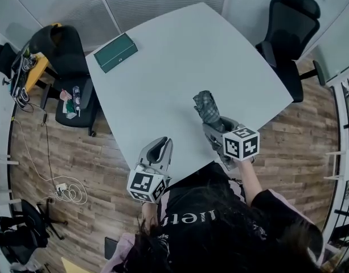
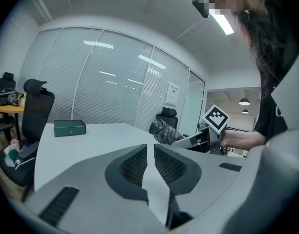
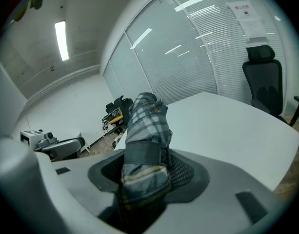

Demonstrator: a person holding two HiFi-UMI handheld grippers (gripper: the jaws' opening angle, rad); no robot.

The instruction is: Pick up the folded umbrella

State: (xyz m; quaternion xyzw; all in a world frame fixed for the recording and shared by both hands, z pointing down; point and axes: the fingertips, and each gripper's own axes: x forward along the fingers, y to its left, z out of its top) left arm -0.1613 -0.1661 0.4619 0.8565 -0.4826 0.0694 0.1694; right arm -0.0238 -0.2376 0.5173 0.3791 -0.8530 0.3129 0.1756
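Closest in, at the bottom of the head view, are the person's dark hair and black top, with both claws held out just past them over the near edge of the pale grey, smooth tabletop [image 1: 163, 78].

The right claw [image 1: 213, 125] is clenched around the folded umbrella [image 3: 145, 130], a stubby bundle of grey plaid fabric with thin yellow lines, cinched by a darker strap. Its ribbed, dark mesh pads press the bundle from both sides at its lower end, just below the strap. That low grip looks chosen because the cloth is bunched firmest there. The rest of the umbrella sticks out forward and up beyond the jaws. It seems to hang clear of the tabletop, above the right part of the near edge, so the pick-up looks essentially done.

The left claw [image 2: 150, 155] is clenched on nothing, only a sliver of a gap showing between its pads. It hovers by the near edge, left of the umbrella, apparently just kept out of the way.

A flat dark green box [image 1: 115, 52] lies at the far left corner, well apart from both.
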